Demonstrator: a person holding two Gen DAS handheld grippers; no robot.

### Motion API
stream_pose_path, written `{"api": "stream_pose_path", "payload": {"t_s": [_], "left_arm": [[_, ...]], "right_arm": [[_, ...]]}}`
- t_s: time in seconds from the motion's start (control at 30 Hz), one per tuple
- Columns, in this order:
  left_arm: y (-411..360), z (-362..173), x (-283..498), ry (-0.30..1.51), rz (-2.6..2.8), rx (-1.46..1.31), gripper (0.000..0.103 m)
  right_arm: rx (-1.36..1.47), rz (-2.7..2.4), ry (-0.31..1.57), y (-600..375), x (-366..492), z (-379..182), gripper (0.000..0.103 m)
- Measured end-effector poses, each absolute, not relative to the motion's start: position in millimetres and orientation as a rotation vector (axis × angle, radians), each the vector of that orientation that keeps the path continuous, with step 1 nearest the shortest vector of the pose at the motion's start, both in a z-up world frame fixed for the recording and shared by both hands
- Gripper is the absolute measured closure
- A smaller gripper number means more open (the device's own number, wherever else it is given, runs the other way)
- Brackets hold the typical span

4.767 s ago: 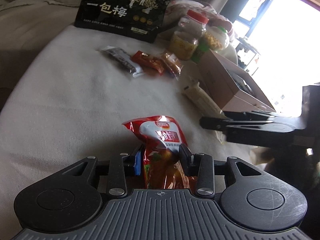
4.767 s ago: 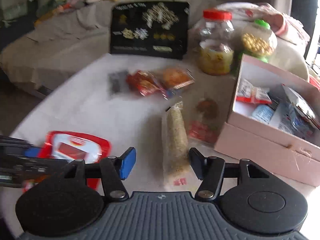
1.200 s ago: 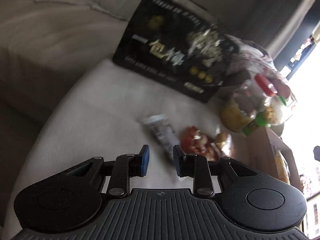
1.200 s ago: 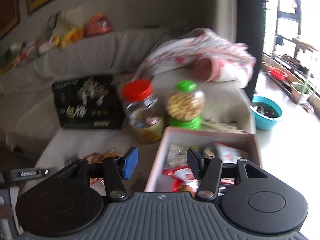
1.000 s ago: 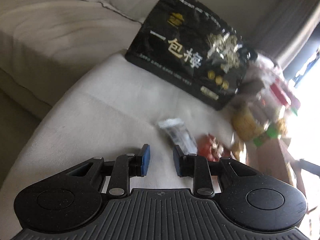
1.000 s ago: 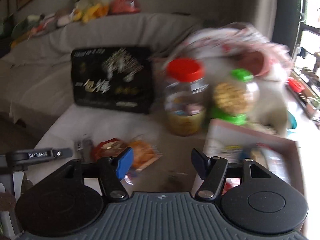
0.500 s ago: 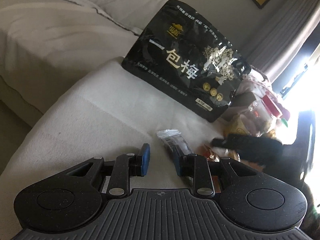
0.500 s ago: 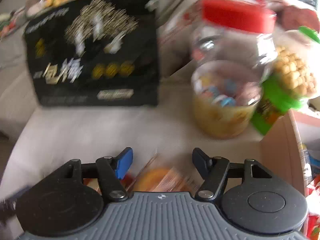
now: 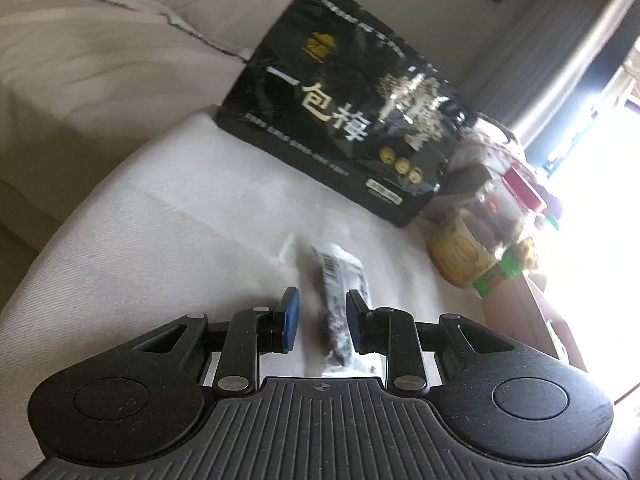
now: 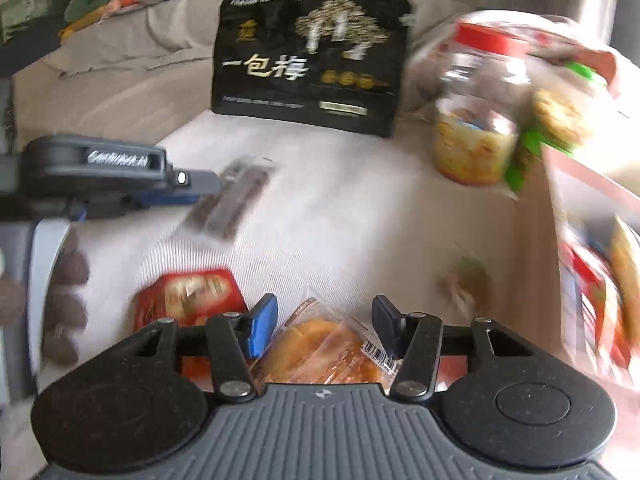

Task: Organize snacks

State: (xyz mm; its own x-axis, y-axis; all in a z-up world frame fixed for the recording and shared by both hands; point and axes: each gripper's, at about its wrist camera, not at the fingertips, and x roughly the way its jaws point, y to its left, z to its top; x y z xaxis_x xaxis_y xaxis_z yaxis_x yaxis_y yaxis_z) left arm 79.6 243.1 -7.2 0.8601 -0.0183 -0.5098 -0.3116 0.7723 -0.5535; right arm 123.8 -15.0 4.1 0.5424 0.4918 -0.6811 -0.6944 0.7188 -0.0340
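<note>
The left wrist camera sits low behind the left tongs (image 9: pixel 319 316), looking forward and slightly up across the cloth-covered surface (image 9: pixel 168 240), close over a dark snack packet (image 9: pixel 340 300) lying between the fingers. The right wrist camera rides behind the right tongs (image 10: pixel 324 326), looking forward and down from a little higher, close above an orange snack packet (image 10: pixel 328 348). Both views share the large black bag (image 9: pixel 344 104) standing ahead of the tongs, the red-lidded jar (image 10: pixel 478 120) ahead to the right, and the dark packet; the right view also takes in the left tongs at its left edge.
</note>
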Motion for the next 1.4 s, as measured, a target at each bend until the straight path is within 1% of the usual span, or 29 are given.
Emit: {"api": "stream_pose_path", "payload": {"t_s": [0.1,0.23,0.37,0.47,0.6,0.77,0.83,0.9,0.93,1.1,1.23,1.3,1.33,1.4], "left_arm": [[234.9,-0.3,77.8,0.513,0.152,-0.657,0.074],[210.9,17.0,78.6,0.525,0.068,-0.6,0.074],[182.3,26.4,81.6,0.553,-0.01,-0.576,0.074],[163.1,29.5,94.1,0.617,-0.077,-0.561,0.074],[136.0,36.4,130.8,0.696,-0.19,-0.495,0.074],[96.9,38.4,205.1,0.783,-0.207,-0.353,0.074],[80.3,33.3,231.1,0.815,-0.201,-0.253,0.074],[71.5,23.8,244.4,0.874,-0.199,-0.207,0.077],[70.2,20.1,244.4,0.896,-0.209,-0.205,0.079],[76.6,19.4,205.4,0.903,-0.225,-0.167,0.079],[86.7,19.0,165.6,0.909,-0.269,-0.196,0.079],[94.1,21.3,148.0,0.893,-0.277,-0.235,0.079],[99.8,24.1,139.6,0.878,-0.277,-0.268,0.079],[110.0,34.7,120.9,0.823,-0.254,-0.328,0.078]], "right_arm": [[-0.258,0.676,0.663,-53.9,103.2,8.5,0.037],[-0.25,0.558,0.618,-82.2,94.3,5.4,0.038],[-0.16,0.523,0.649,-87.6,108.7,1.6,0.038],[-0.136,0.568,0.677,-85.5,110.3,-3.2,0.038],[-0.16,0.608,0.649,-85.5,97.0,-5.1,0.038],[-0.199,0.596,0.566,-108.4,70.7,5.2,0.038],[-0.219,0.582,0.537,-118.4,62.4,7.3,0.038],[-0.231,0.569,0.533,-129.3,57.9,8.0,0.038],[-0.225,0.566,0.536,-135.0,56.7,7.7,0.038],[-0.122,0.593,0.6,-151.4,68.4,5.5,0.037],[-0.077,0.661,0.664,-138.1,73.4,1.0,0.036],[-0.088,0.702,0.697,-127.8,70.6,-3.6,0.036],[-0.089,0.737,0.715,-123.2,67.6,-4.5,0.034],[-0.09,0.818,0.721,-117.7,58.4,-1.8,0.034]]}}
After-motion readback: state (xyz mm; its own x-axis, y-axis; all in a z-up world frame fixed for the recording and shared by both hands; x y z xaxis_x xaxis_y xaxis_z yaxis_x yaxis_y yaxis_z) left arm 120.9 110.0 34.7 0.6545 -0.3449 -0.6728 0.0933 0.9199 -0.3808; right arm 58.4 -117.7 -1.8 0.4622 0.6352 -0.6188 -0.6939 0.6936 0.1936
